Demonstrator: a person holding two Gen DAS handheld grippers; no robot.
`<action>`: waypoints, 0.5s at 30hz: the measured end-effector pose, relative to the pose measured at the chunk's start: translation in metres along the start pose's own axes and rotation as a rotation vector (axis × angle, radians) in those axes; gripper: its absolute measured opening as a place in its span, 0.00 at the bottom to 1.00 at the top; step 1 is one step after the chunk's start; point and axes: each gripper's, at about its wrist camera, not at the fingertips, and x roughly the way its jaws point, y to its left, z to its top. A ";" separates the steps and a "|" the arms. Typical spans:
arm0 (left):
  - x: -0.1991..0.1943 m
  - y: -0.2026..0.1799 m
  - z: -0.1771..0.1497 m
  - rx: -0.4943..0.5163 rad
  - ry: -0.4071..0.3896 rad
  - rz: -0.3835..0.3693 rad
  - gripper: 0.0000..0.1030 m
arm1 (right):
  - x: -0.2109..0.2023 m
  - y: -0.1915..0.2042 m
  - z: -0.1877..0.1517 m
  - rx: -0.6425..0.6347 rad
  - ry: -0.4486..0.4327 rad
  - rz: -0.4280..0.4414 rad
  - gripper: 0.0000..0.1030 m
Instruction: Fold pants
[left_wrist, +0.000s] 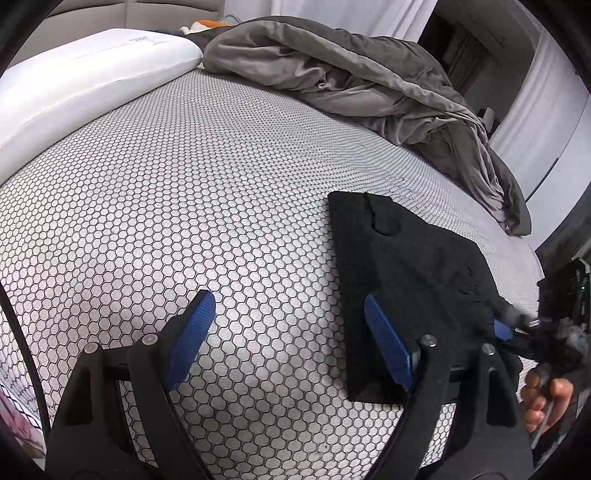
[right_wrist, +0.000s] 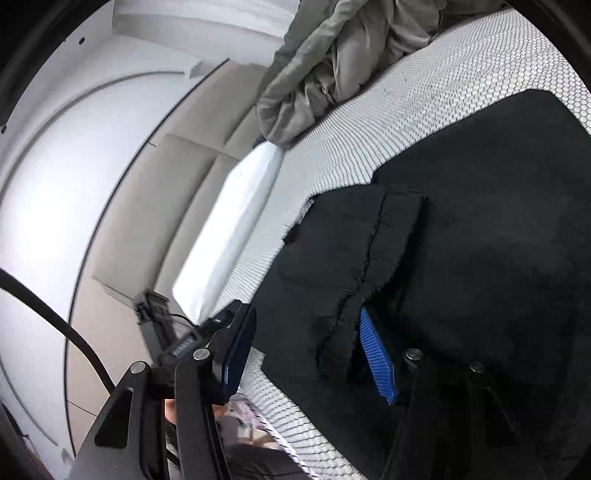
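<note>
The black pants (left_wrist: 406, 266) lie folded into a flat strip on the honeycomb-patterned bed (left_wrist: 184, 221). My left gripper (left_wrist: 288, 343) is open just above the bed, its right blue pad at the pants' near left edge and nothing between the jaws. In the right wrist view the pants (right_wrist: 480, 240) fill the right half, with a bunched fold (right_wrist: 354, 295) lying between the jaws. My right gripper (right_wrist: 310, 354) is open around that fold. It also shows in the left wrist view (left_wrist: 517, 328) at the pants' right edge.
A white pillow (left_wrist: 85, 70) lies at the far left of the bed. A crumpled grey duvet (left_wrist: 369, 81) is heaped along the far right side. A padded headboard (right_wrist: 155, 206) and white wall stand behind. A hand (left_wrist: 546, 402) shows at the lower right.
</note>
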 end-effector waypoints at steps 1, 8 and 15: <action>0.001 0.001 0.000 0.002 -0.001 0.003 0.79 | 0.010 0.002 0.003 -0.007 0.010 -0.016 0.35; -0.001 0.004 0.007 -0.017 -0.018 -0.005 0.79 | 0.006 0.026 0.003 -0.110 -0.063 -0.056 0.05; 0.000 -0.015 0.011 0.009 -0.028 -0.027 0.79 | -0.112 0.031 -0.024 -0.193 -0.220 -0.110 0.05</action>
